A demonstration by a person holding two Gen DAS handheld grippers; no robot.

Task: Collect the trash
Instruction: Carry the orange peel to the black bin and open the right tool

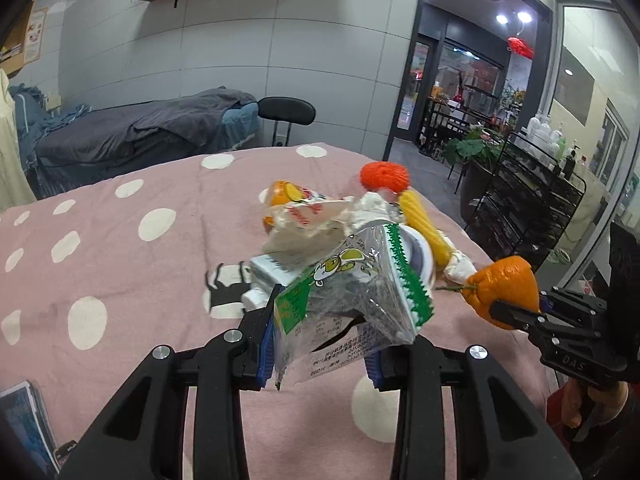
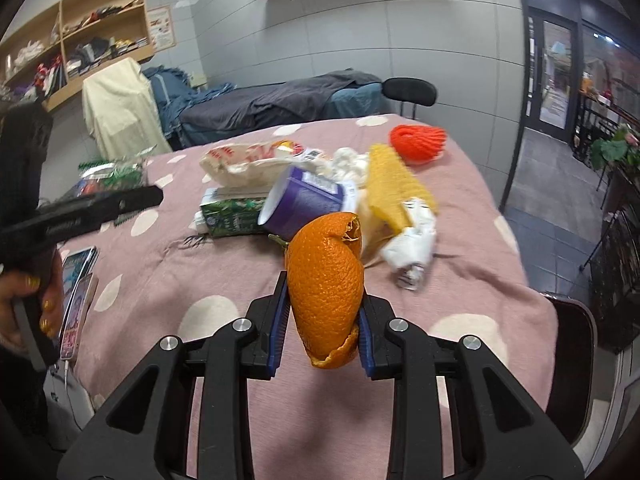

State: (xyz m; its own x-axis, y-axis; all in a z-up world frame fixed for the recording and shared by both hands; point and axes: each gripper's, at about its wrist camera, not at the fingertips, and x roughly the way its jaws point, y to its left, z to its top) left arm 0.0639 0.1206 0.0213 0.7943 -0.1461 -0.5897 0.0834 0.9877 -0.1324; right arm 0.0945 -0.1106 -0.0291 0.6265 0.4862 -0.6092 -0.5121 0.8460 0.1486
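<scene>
My left gripper (image 1: 324, 336) is shut on a clear plastic wrapper with green print (image 1: 352, 292), lifted above the pink dotted tablecloth (image 1: 120, 280). My right gripper (image 2: 322, 312) is shut on a piece of orange peel (image 2: 326, 280), also raised off the cloth. In the left wrist view the right gripper (image 1: 504, 312) shows at the right with the orange peel (image 1: 506, 284). Behind lies a trash pile: a purple cup (image 2: 304, 204) on its side, a green carton (image 2: 232, 216), a yellow ribbed wrapper (image 2: 392, 184), crumpled white paper (image 2: 412, 236), a red foam net (image 2: 418, 140) and a printed paper bag (image 2: 248, 160).
Two phones (image 2: 80, 280) lie at the table's left edge beside the person's hand (image 2: 24, 308). A black chair (image 2: 408, 92) and a covered bed (image 2: 280, 100) stand behind the table. A black wire rack (image 1: 520, 200) is off to the right.
</scene>
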